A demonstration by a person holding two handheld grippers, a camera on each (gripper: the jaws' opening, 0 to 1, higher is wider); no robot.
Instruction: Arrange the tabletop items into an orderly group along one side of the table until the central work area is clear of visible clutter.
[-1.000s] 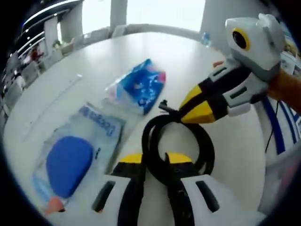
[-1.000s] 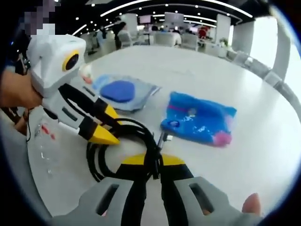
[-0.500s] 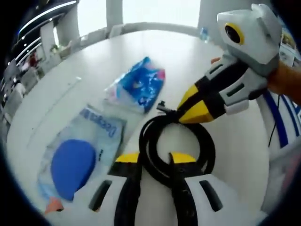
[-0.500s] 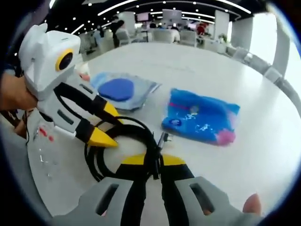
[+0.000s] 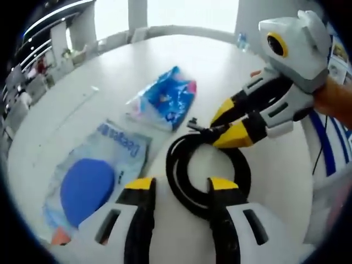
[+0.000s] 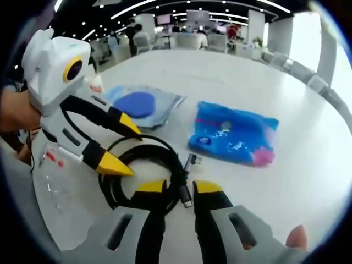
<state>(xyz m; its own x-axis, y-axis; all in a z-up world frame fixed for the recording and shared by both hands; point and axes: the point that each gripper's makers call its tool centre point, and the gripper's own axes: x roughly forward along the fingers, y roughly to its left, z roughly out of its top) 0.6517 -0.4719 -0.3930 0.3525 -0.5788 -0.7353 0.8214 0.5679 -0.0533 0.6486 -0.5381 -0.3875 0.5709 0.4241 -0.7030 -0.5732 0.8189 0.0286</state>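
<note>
A coiled black cable (image 5: 242, 165) lies on the round white table (image 5: 71, 110). My left gripper (image 5: 181, 186) stands open, its jaws on either side of the coil's near arc. My right gripper (image 6: 179, 187) is open too, and the cable's plug end (image 6: 190, 162) lies just beyond its tips. Each gripper shows in the other's view, jaws spread over the coil: right gripper (image 5: 215, 131), left gripper (image 6: 133, 154). Past the cable (image 6: 165, 157) lie a blue printed pouch (image 5: 162, 102) (image 6: 234, 137) and a clear bag holding a blue oval pad (image 5: 88, 184) (image 6: 137, 104).
A clear plastic wrapper with red marks (image 6: 49, 165) lies at the table's edge beside the left gripper. A blue-striped white thing (image 5: 324, 148) sits by the right gripper. A hand (image 5: 338, 104) holds the right gripper. Chairs ring the table's far side.
Both grippers have opened: half a second ago each was shut on the black cable, and now their jaws stand apart with the coil lying loose on the table.
</note>
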